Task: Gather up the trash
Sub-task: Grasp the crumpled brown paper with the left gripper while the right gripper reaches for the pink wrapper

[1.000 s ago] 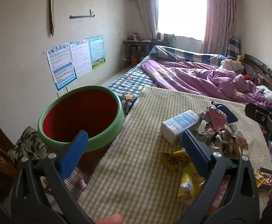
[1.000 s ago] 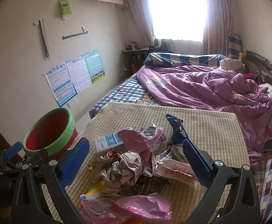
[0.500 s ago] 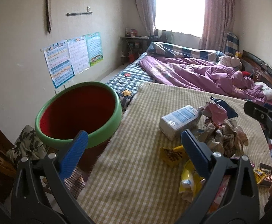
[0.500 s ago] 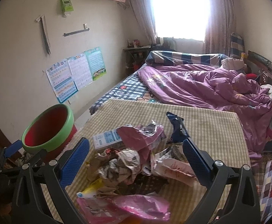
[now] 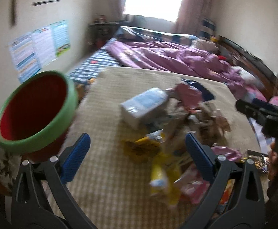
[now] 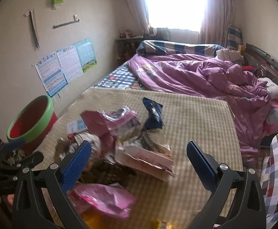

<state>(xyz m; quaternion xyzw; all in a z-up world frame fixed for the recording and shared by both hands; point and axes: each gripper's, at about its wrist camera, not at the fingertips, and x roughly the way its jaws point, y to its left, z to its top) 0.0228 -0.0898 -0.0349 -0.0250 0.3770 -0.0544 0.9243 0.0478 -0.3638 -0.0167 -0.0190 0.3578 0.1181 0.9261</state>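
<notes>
1. Left wrist view (blurred):
   - The left gripper (image 5: 138, 153) is spread wide with nothing between its blue-padded fingers (image 5: 75, 158), hovering over the beige checked mat (image 5: 108, 171).
   - A heap of crumpled wrappers and paper trash (image 5: 179, 114) lies on the mat ahead and to the right, with a white and blue tissue pack (image 5: 143, 105) at its near-left edge and yellow wrappers (image 5: 161, 171) closer in.
   - The round red bin with a green rim (image 5: 35, 112) stands off the mat's left edge, tilted in this view, apart from the heap.
   - The right gripper (image 5: 263, 112) shows as a dark shape at the right edge.

2. Right wrist view:
   - The right gripper (image 6: 139, 157) is likewise released and empty, above the heap (image 6: 119, 133).
   - A pink plastic bag (image 6: 104, 198) lies nearest, a dark blue packet (image 6: 153, 112) at the far side.
   - The bin (image 6: 31, 122) sits at far left, beside the mat.
   - A rumpled purple quilt (image 6: 196, 76) covers the bed beyond.
</notes>
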